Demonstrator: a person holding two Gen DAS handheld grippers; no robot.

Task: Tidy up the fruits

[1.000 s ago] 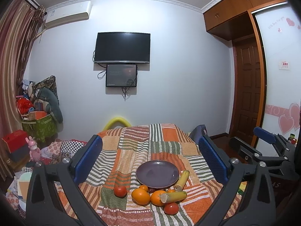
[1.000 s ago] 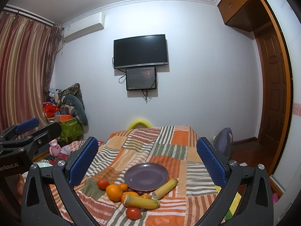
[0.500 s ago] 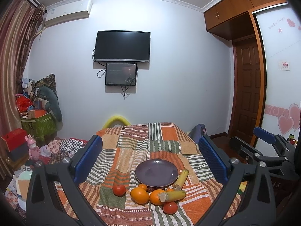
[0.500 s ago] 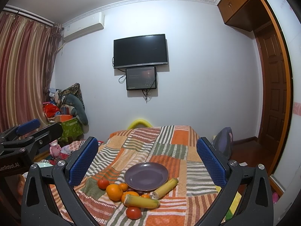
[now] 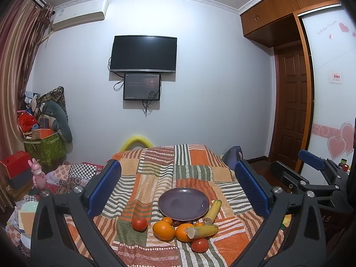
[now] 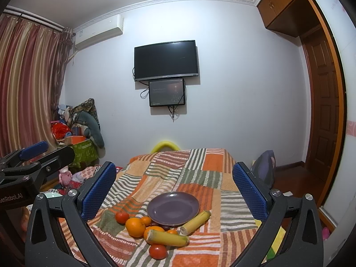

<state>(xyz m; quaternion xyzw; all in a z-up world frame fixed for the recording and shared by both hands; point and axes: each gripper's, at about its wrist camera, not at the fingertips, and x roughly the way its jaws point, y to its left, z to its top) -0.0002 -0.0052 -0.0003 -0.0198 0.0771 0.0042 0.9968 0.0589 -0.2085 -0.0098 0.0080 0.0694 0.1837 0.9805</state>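
An empty purple plate (image 5: pixel 183 204) (image 6: pixel 173 208) rests on a striped patchwork cloth (image 5: pixel 155 178) (image 6: pixel 200 173). In front of it lie two oranges (image 5: pixel 164 230) (image 6: pixel 135 227), two red tomatoes (image 5: pixel 139 223) (image 6: pixel 158 251), small tangerines (image 5: pixel 167 220) (image 6: pixel 146 220), and two yellow cane pieces (image 5: pixel 213 208) (image 6: pixel 167 237). My left gripper (image 5: pixel 178 187) hangs open well above and short of the fruit, nothing between its blue pads (image 5: pixel 104 189). My right gripper (image 6: pixel 173 189) is likewise open and empty. Each gripper shows at the other view's edge.
A wall-mounted TV (image 5: pixel 144 54) and a small screen (image 5: pixel 142 86) hang behind. Boxes, toys and bags (image 5: pixel 42 138) crowd the left corner by the curtain (image 6: pixel 24 89). A wooden door (image 5: pixel 291 106) and wardrobe stand to the right. A dark bag (image 6: pixel 264 166) sits beside the cloth.
The left wrist view has shifted slightly, so the fruit and plate sit a little lower-left in frame. Both grippers stay open; no fruit has moved.
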